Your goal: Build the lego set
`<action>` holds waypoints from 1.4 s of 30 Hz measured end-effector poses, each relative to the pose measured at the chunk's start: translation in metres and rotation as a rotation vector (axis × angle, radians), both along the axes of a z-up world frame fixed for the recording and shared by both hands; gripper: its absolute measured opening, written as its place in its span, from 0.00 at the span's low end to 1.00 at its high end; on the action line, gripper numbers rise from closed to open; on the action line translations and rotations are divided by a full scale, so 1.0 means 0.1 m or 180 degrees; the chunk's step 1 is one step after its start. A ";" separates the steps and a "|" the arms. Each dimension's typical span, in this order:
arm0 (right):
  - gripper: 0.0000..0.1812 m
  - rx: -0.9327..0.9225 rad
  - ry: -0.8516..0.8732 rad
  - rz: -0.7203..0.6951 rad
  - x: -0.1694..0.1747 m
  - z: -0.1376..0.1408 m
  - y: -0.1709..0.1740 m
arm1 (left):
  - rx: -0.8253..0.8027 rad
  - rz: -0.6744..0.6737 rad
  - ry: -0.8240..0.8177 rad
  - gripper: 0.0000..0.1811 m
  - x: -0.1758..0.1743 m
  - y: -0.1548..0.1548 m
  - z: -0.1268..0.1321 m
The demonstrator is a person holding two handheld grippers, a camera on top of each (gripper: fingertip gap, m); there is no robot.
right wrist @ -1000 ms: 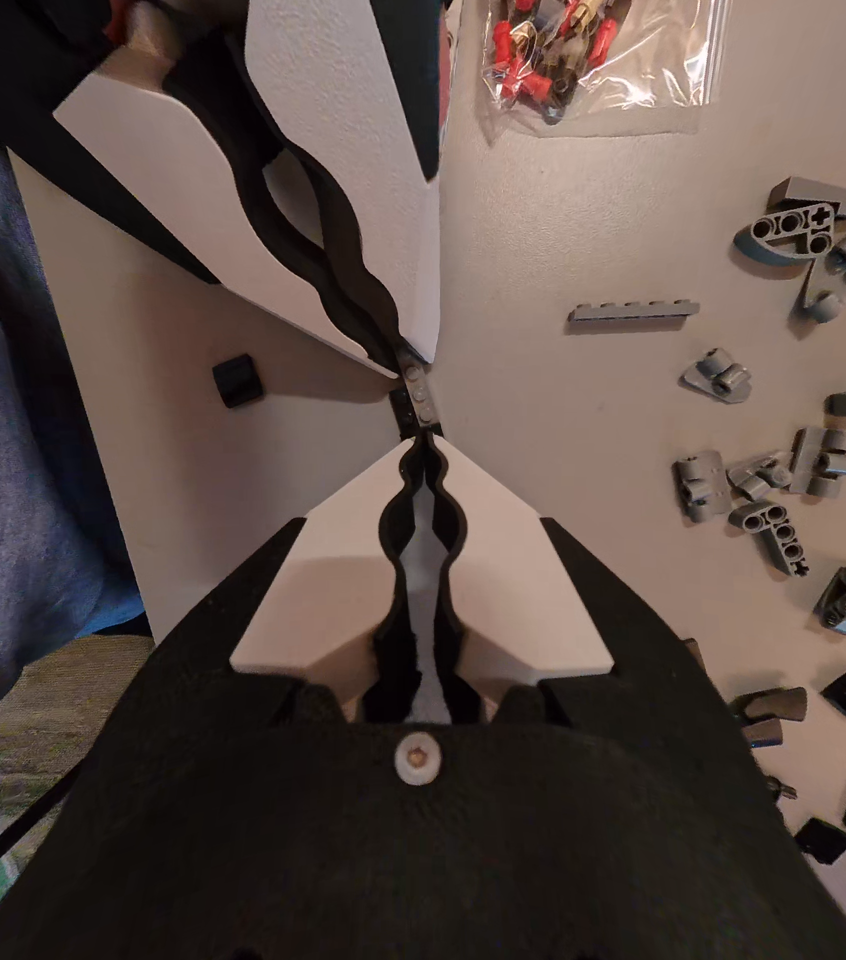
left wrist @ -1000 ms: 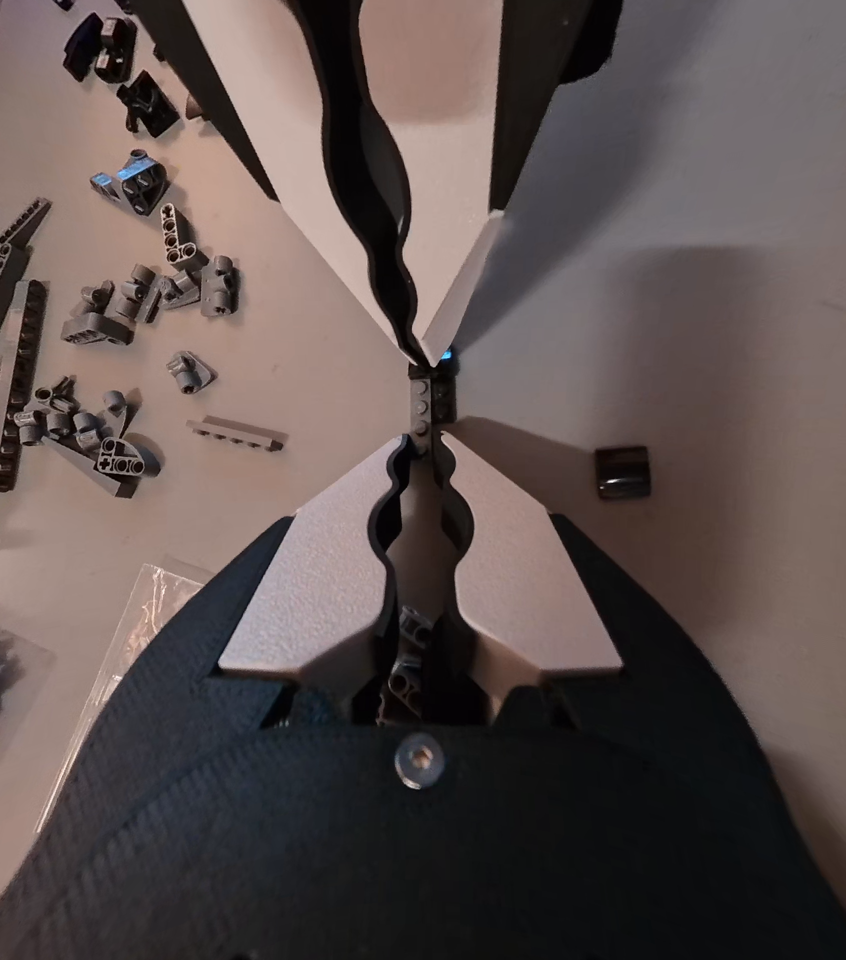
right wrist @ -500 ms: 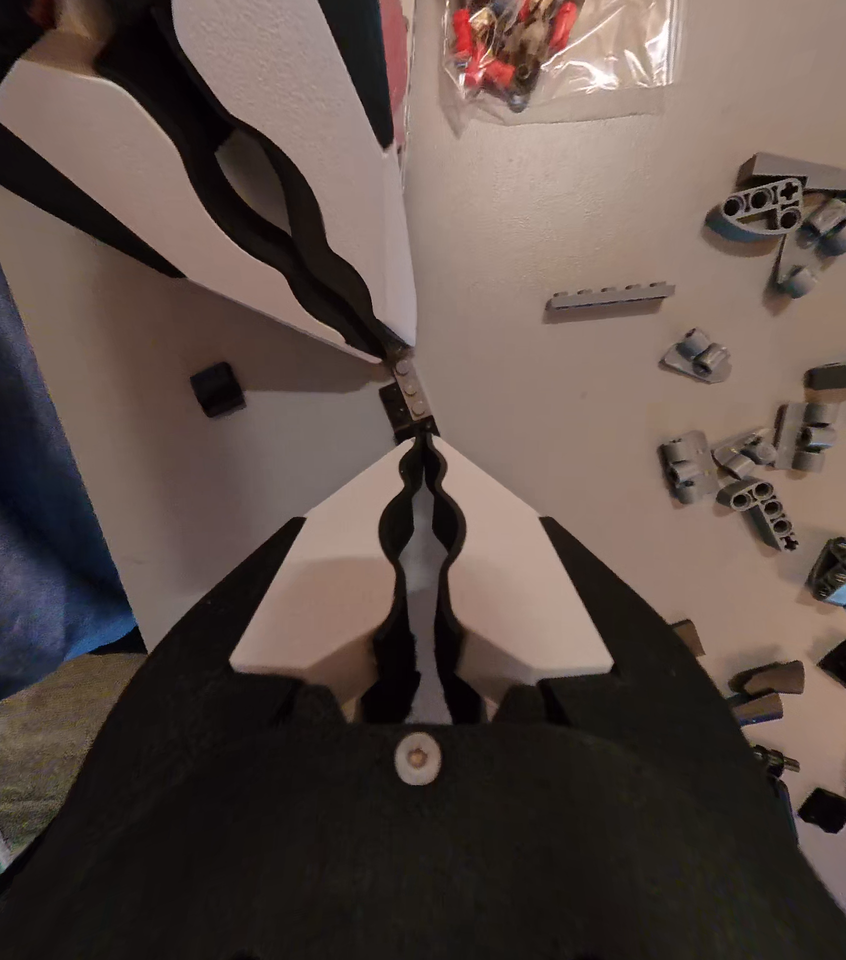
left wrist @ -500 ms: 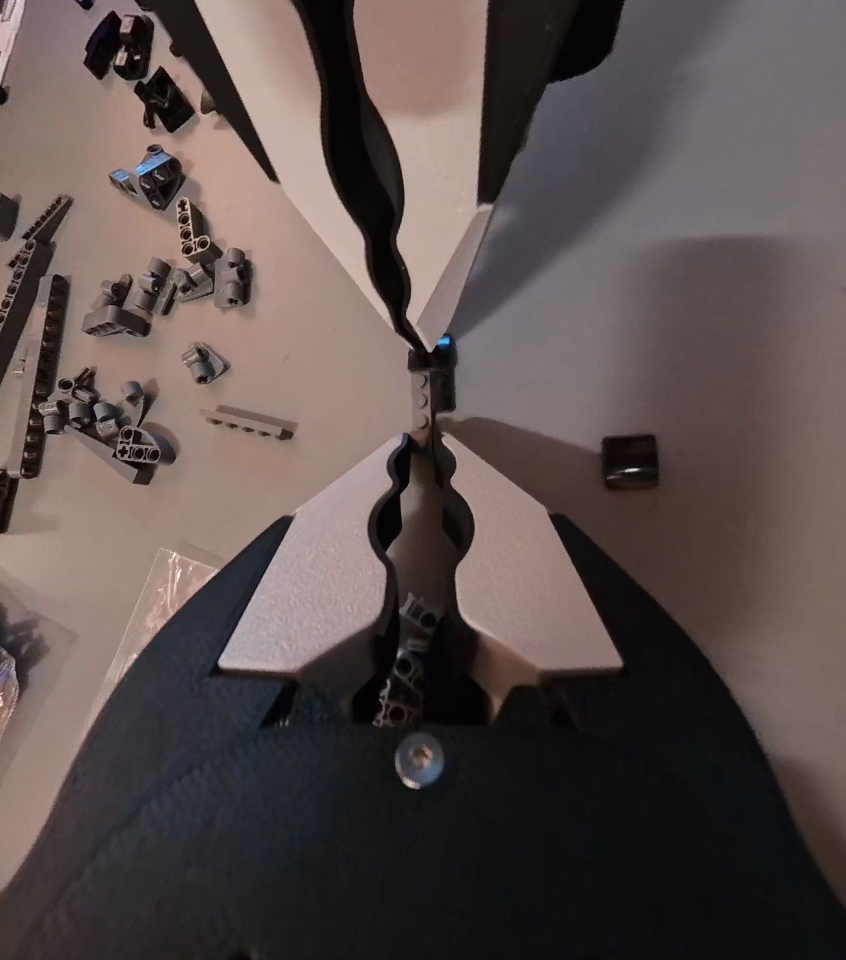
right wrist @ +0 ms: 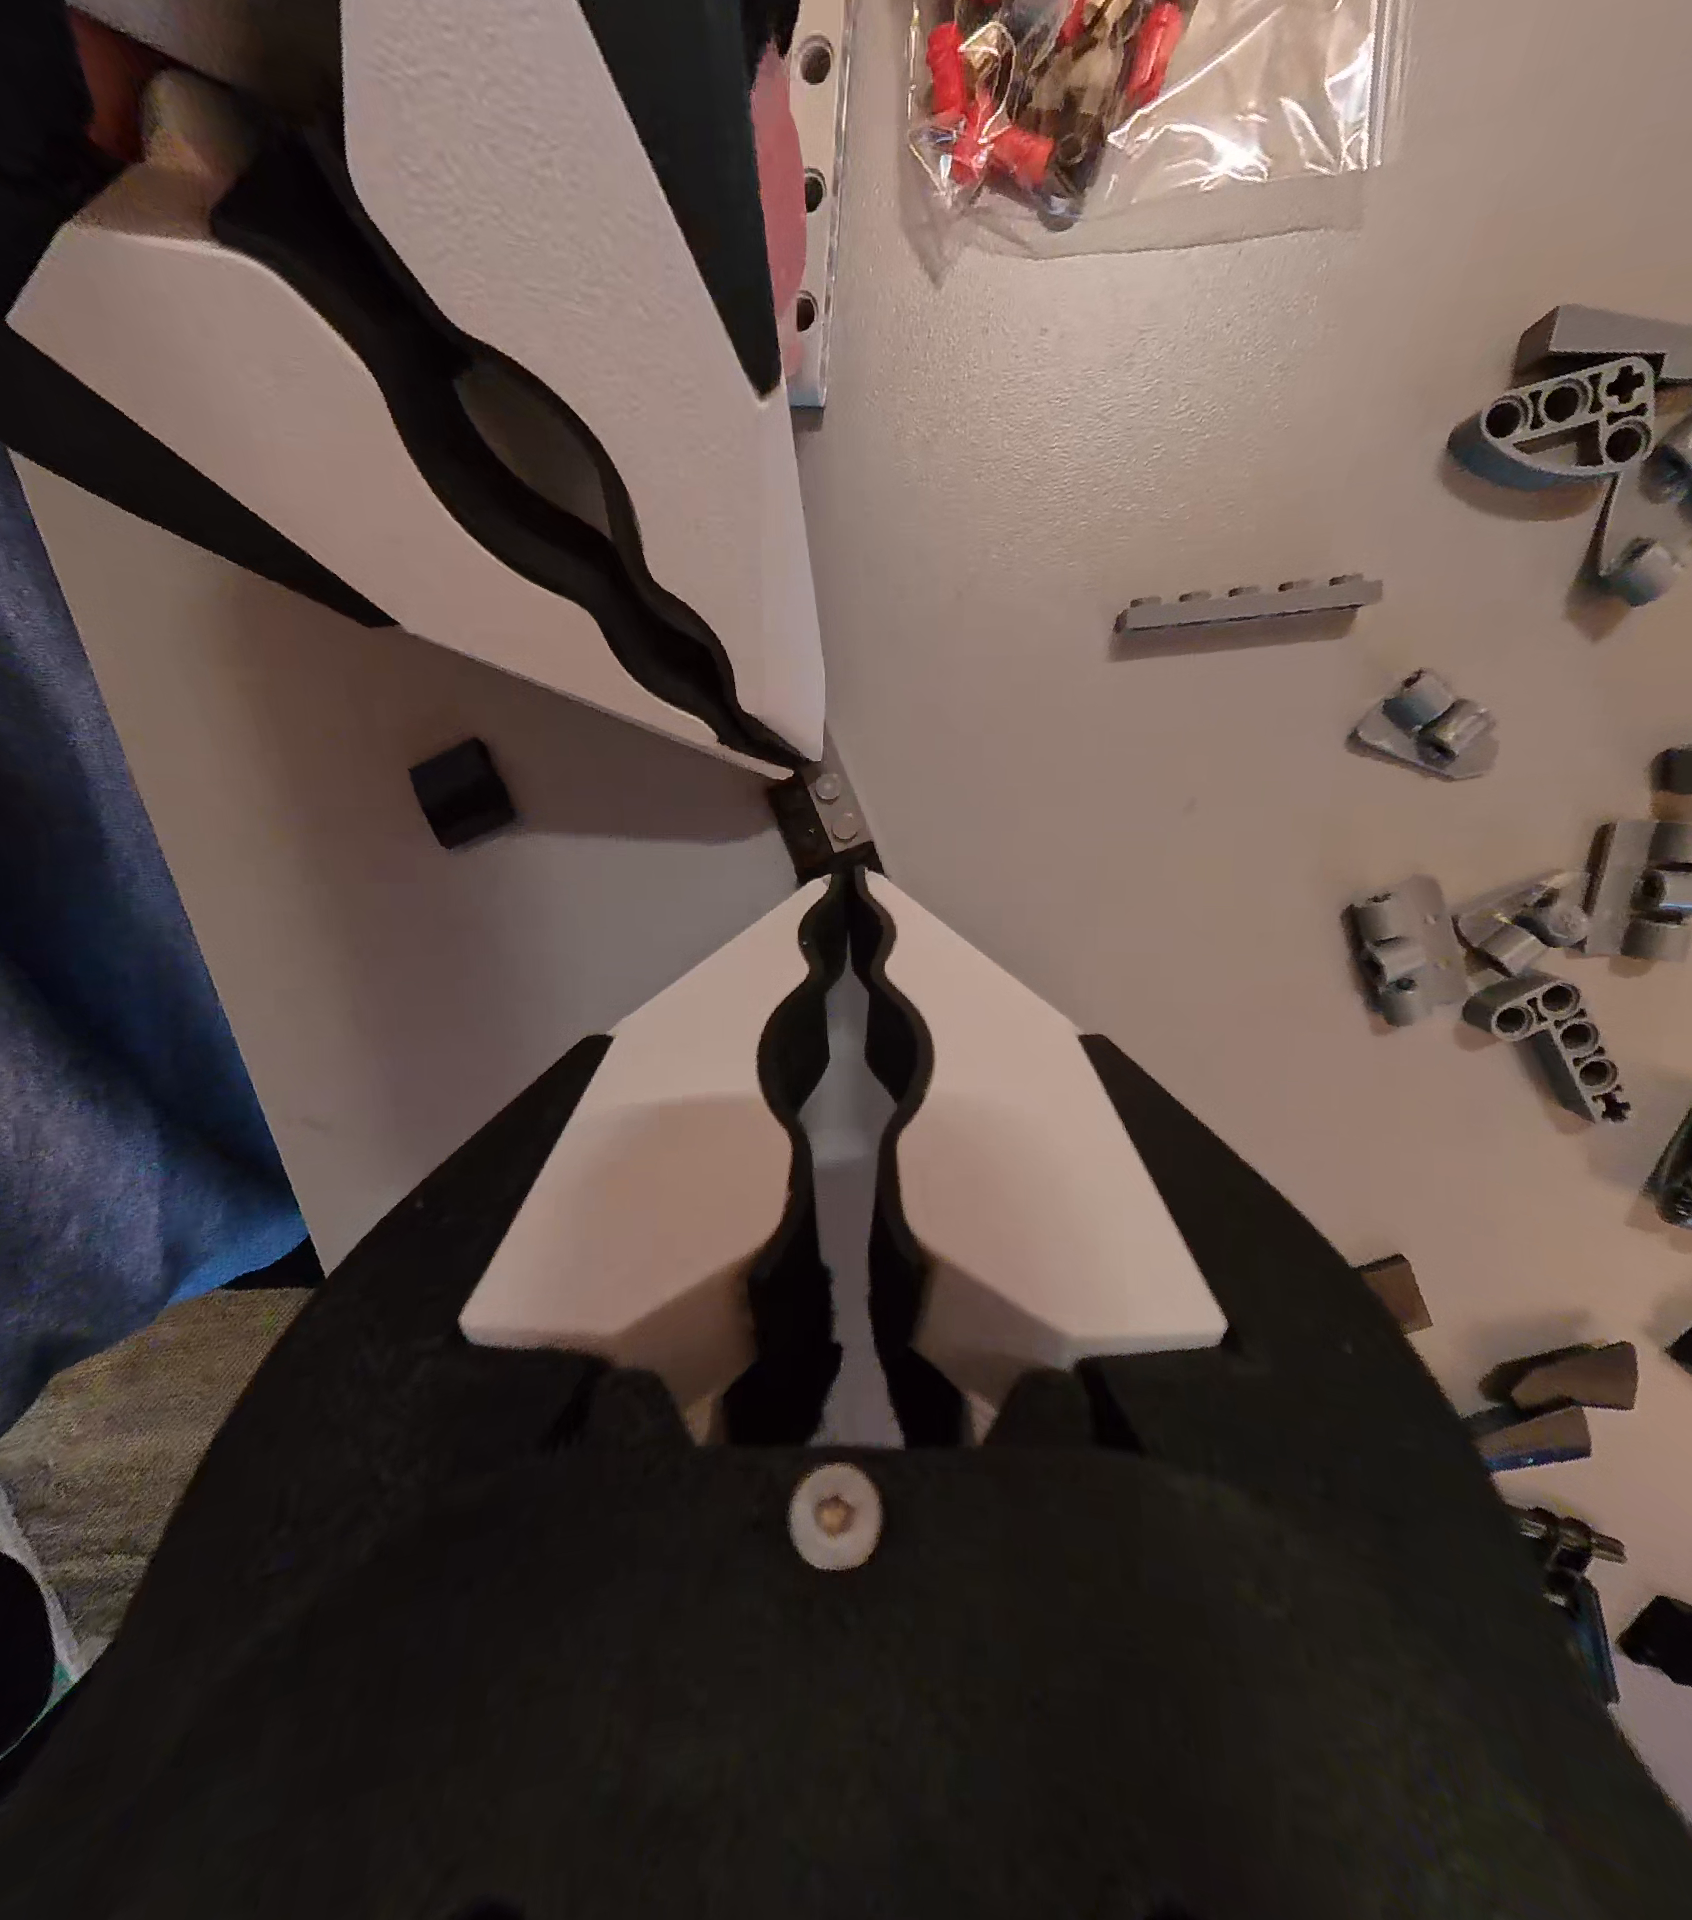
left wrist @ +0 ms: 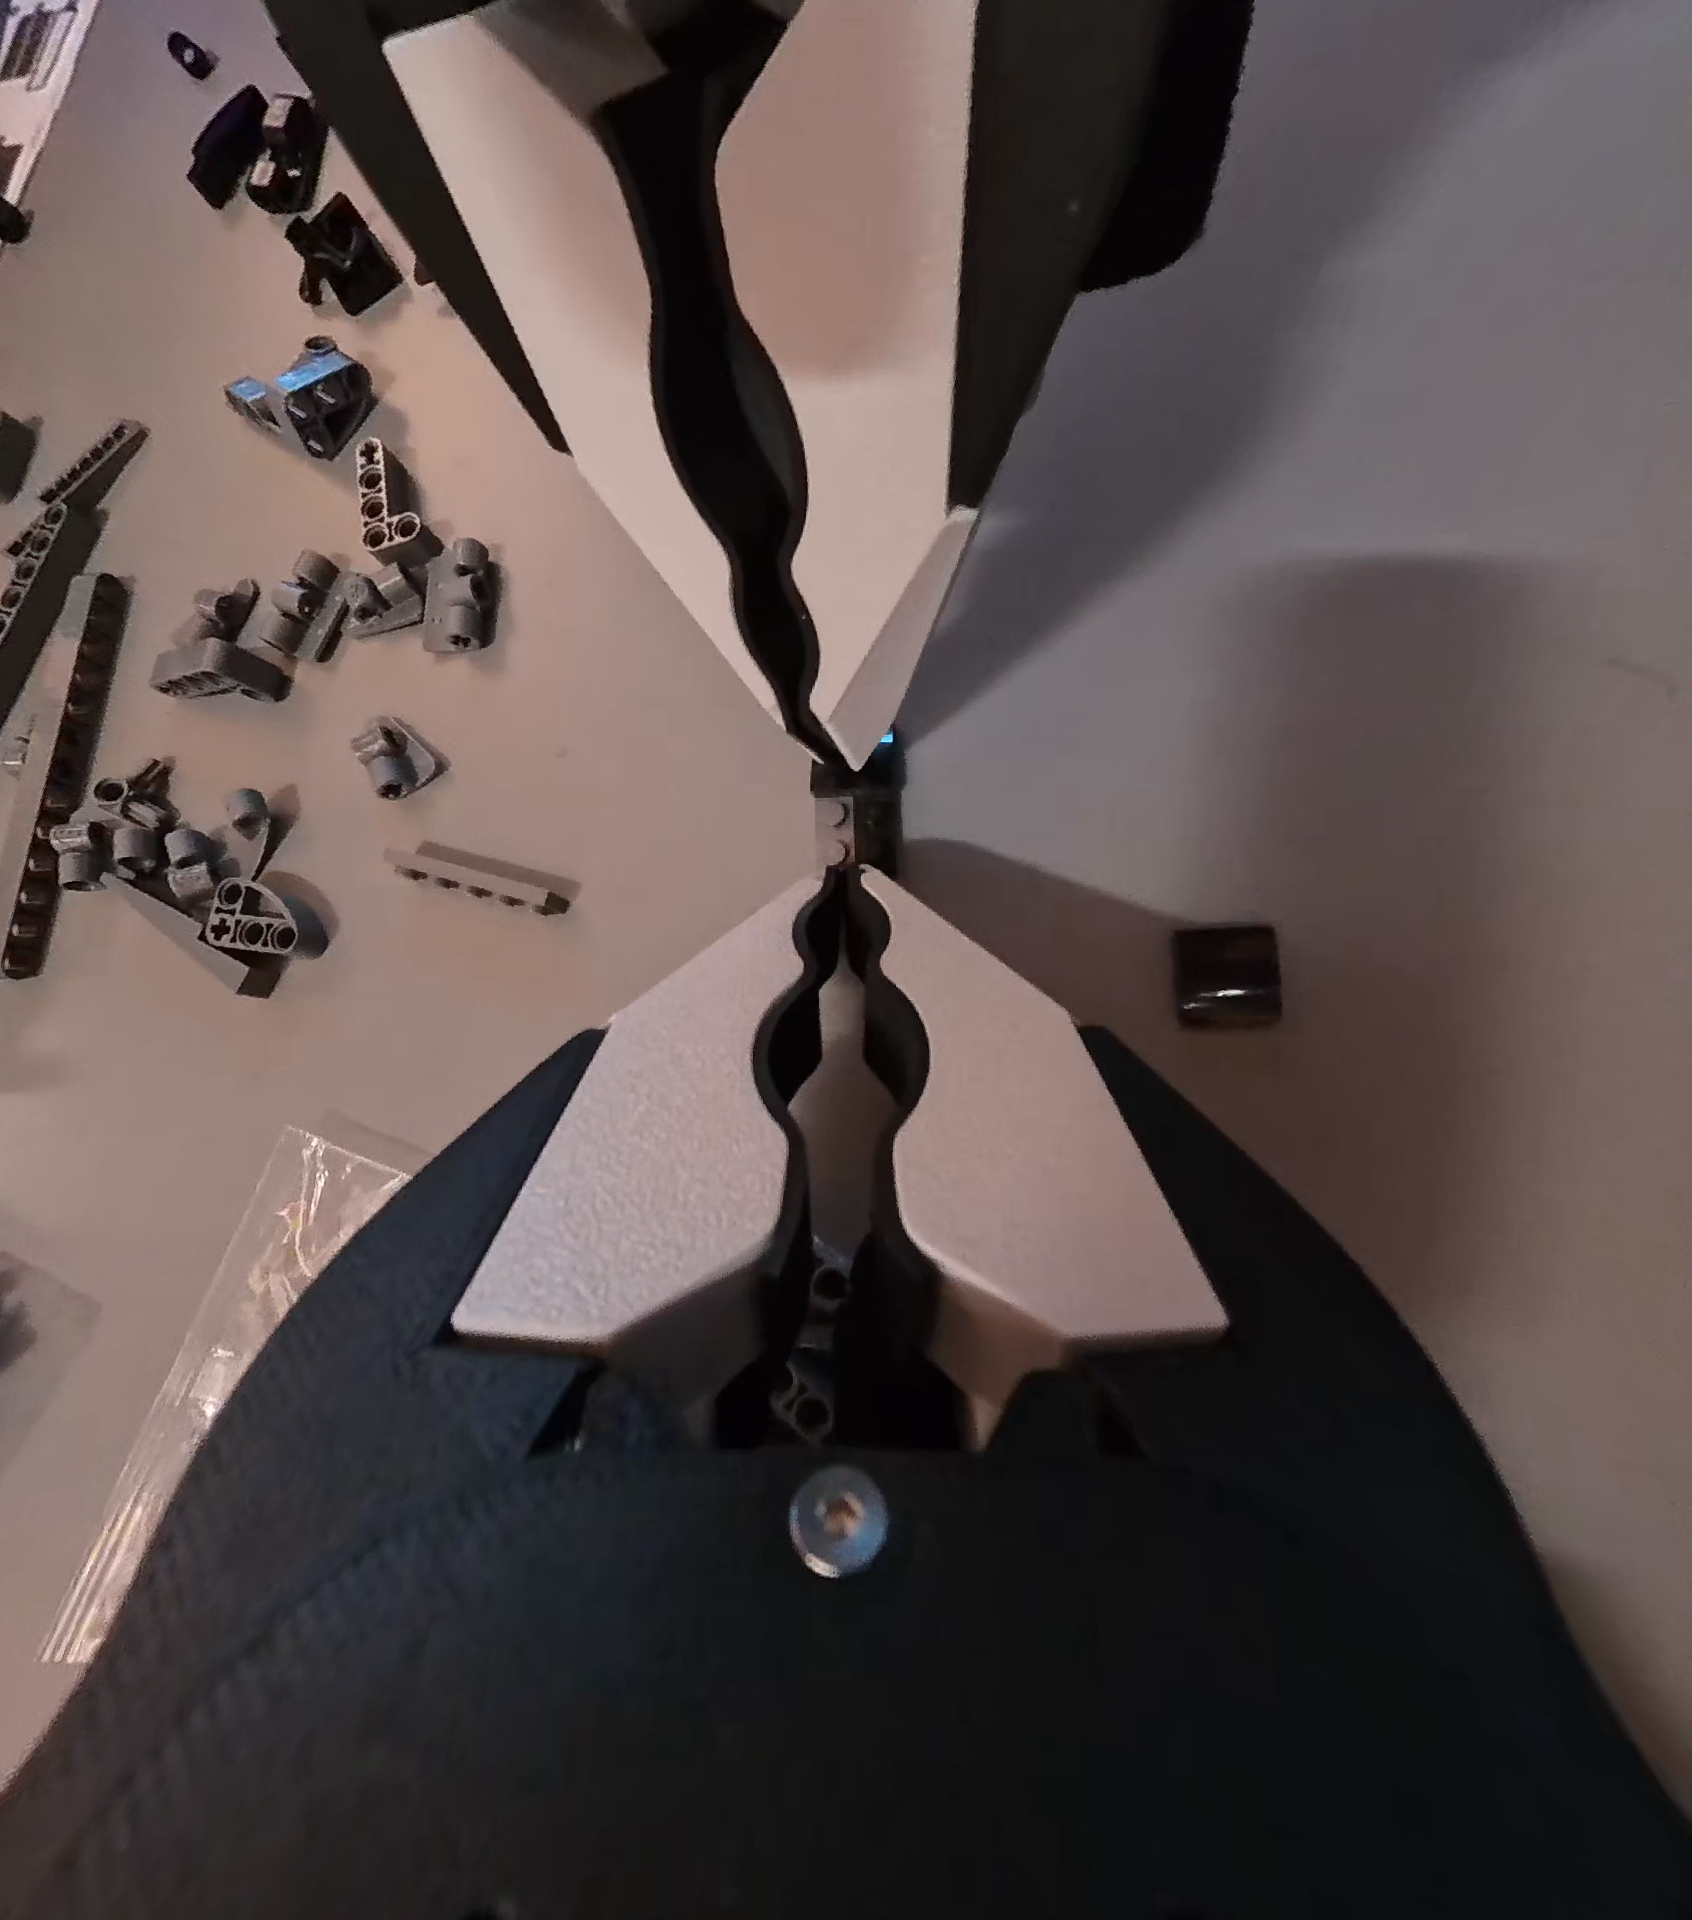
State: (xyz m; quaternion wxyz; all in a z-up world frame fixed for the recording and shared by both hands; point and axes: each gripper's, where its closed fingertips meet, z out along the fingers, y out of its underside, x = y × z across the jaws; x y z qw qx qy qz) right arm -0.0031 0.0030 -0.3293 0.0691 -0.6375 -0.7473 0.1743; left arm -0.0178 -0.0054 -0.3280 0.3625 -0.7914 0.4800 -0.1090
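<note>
The left gripper [left wrist: 844,883] and the right gripper [right wrist: 840,885] meet tip to tip over the pale table [left wrist: 1341,727], both sets of jaws pinched closed on one small assembly [left wrist: 854,821] of a light grey studded plate on a black piece. In the left wrist view, the assembly sits at centre, a small black brick [left wrist: 1226,977] lies at 3 o'clock of it, a grey studded bar [left wrist: 483,880] at 9 o'clock, loose grey connectors [left wrist: 322,623] at 10 o'clock, and a clear bag [left wrist: 229,1351] at 7 o'clock
</note>
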 end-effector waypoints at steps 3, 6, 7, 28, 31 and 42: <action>0.00 -0.0057 -0.0012 -0.0024 0.00 0.00 0.00 | -0.0014 0.0002 0.0005 0.00 0.00 0.00 0.00; 0.00 -0.0094 0.0055 -0.0098 0.00 0.00 0.01 | 0.0019 0.0021 0.0022 0.00 0.01 0.00 0.00; 0.00 -0.0076 0.0101 -0.0142 -0.01 0.00 0.01 | 0.0035 0.0029 0.0036 0.00 0.01 0.00 0.00; 0.14 0.0326 0.0643 -0.0300 0.00 0.08 0.05 | 0.0072 0.0053 -0.0002 0.00 0.00 0.03 0.00; 0.13 0.0339 0.0600 -0.0223 0.00 -0.01 0.05 | 0.0069 0.0027 0.0003 0.00 0.02 0.02 0.00; 0.08 0.0228 0.0726 -0.0221 0.01 -0.01 0.02 | 0.0185 0.0012 -0.0084 0.00 0.04 0.05 0.09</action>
